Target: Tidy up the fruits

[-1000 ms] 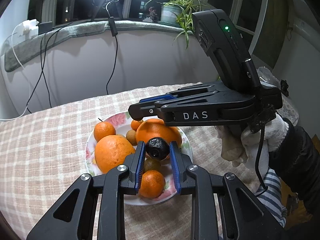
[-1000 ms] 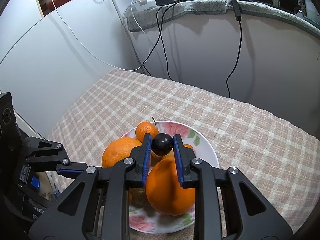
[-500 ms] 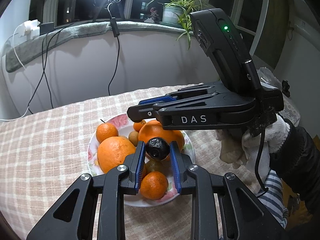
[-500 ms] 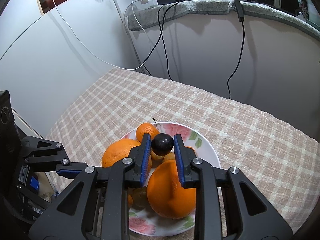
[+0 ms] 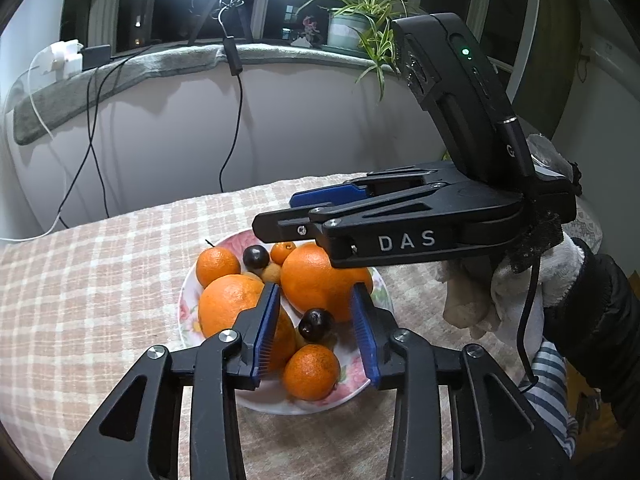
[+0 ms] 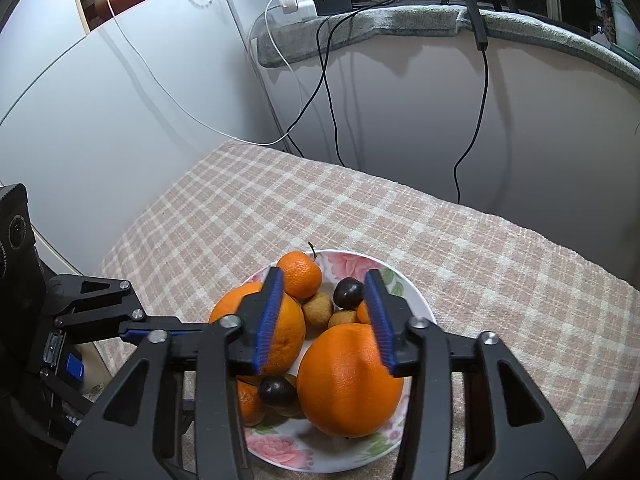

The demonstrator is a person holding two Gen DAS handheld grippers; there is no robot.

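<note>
Since both sets of jaws have just been opening, I read this step as the release: each dark fruit now lies loose on the floral plate point(image 5: 362, 394) and no pad presses on anything. My left gripper point(image 5: 316, 330) stands open around one dark plum point(image 5: 316, 324), which sits in the hollow between the two big oranges, above a small mandarin point(image 5: 311, 372). My right gripper point(image 6: 326, 322) is open too; its plum point(image 6: 349, 293) rests near the plate's far rim beside a mandarin point(image 6: 299, 274) and two tan longans point(image 6: 318, 309). To finish well I'd judge: widen a touch more, then lift straight back along the fingers, no sideways sweep. Risk: a pad clips the big orange point(image 6: 350, 380) and the pile rolls.
</note>
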